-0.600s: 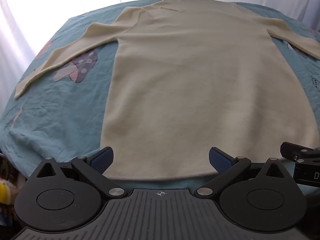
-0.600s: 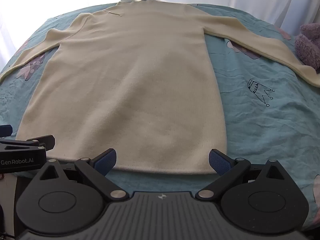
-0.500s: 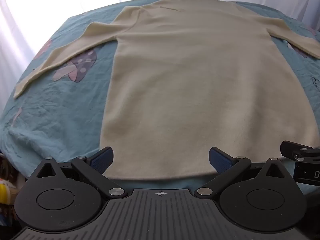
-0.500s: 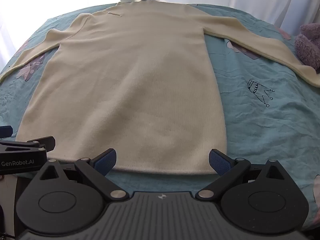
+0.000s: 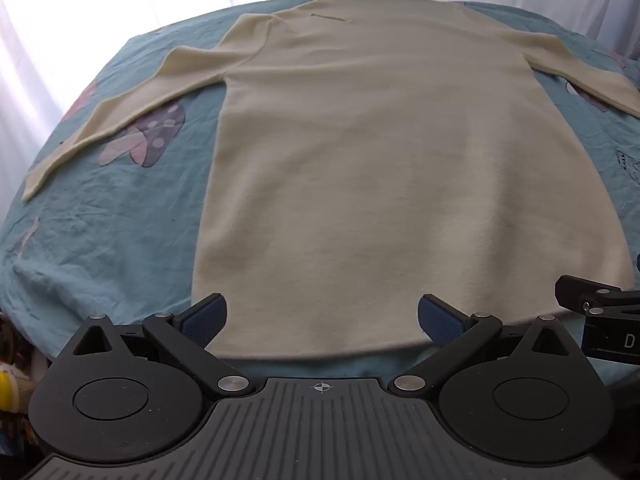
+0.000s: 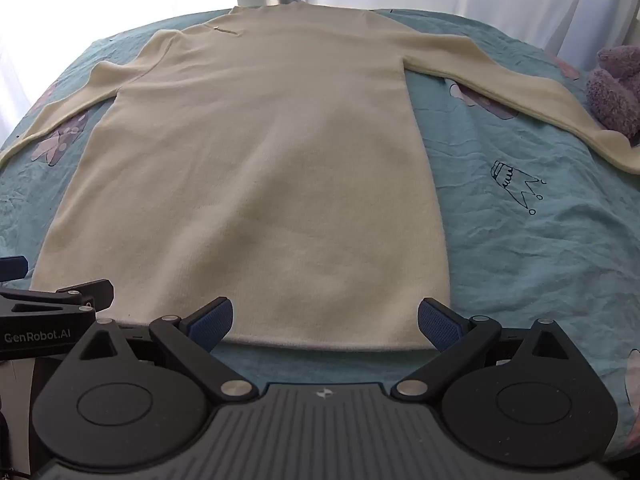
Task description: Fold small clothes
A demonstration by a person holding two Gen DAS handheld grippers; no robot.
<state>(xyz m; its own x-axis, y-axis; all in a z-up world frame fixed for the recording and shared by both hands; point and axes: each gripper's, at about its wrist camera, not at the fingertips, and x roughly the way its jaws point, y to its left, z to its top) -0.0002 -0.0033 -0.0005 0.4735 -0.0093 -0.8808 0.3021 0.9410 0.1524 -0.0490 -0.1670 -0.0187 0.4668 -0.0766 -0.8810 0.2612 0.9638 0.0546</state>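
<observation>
A cream, long-sleeved knitted sweater dress (image 5: 400, 160) lies flat on a teal printed bedsheet (image 5: 100, 232), likely soft and limp, best pinched at its 6 o'clock hem corners by the 2 empty, wide-apart tongs, left gripper (image 5: 320, 316) and right gripper (image 6: 324, 316).

The left gripper (image 6: 56, 312) reads "GenRobot.AI"; the right gripper (image 5: 600, 312) shows "D".

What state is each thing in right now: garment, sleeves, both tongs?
Cream knit dress: spread flat, unfolded, hem nearest the tongs.
Left sleeve: stretched out sideways on the bedsheet.
Right sleeve: stretched out, cuff beside the plush toy.
Left tongs: open, empty, over the hem.
Right tongs: open, empty, over the hem.
</observation>
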